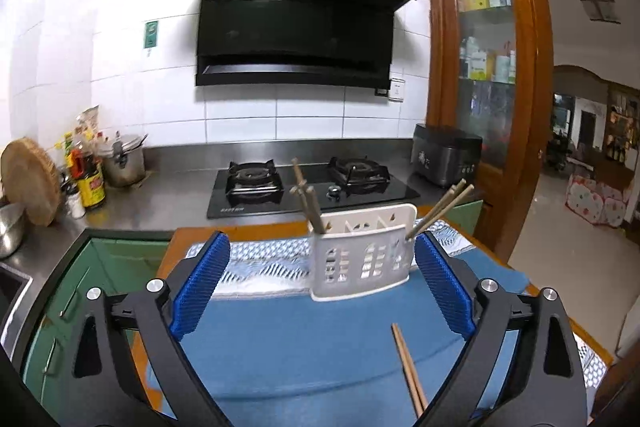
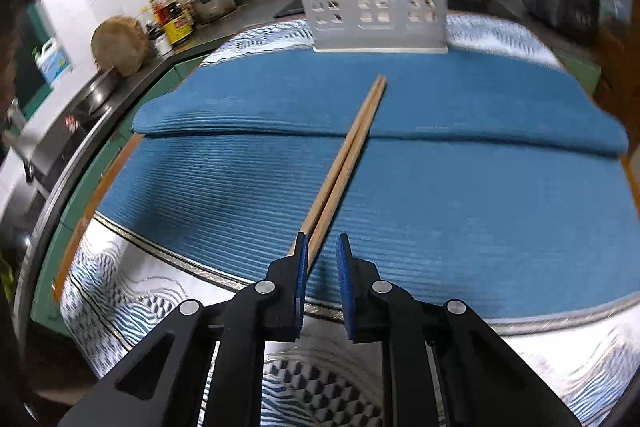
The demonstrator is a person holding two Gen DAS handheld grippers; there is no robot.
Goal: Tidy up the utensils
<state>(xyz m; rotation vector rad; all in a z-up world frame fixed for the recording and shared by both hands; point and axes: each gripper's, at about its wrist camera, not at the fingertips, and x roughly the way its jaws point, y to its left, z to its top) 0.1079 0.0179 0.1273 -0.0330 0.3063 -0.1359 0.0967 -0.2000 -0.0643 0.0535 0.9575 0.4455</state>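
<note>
A white perforated utensil holder (image 1: 362, 254) stands upright on the blue mat (image 1: 280, 339), with wooden chopsticks (image 1: 308, 201) in its left slot and more (image 1: 438, 209) in its right slot. It also shows in the right wrist view (image 2: 374, 7). A pair of wooden chopsticks (image 2: 346, 163) lies on the mat, pointing at the holder; it also shows in the left wrist view (image 1: 408, 367). My left gripper (image 1: 320, 291) is open wide, in front of the holder. My right gripper (image 2: 322, 259) is open narrowly around the near end of the lying pair, which touches the left pad.
A patterned white-blue cloth (image 2: 132, 291) lies under the mat on a wooden table. Behind are a gas stove (image 1: 308, 183), a steel counter with bottles (image 1: 90, 179), a pot (image 1: 122, 161) and a round chopping board (image 1: 30, 183). A dark appliance (image 1: 446, 159) and a wooden cabinet (image 1: 488, 87) stand to the right.
</note>
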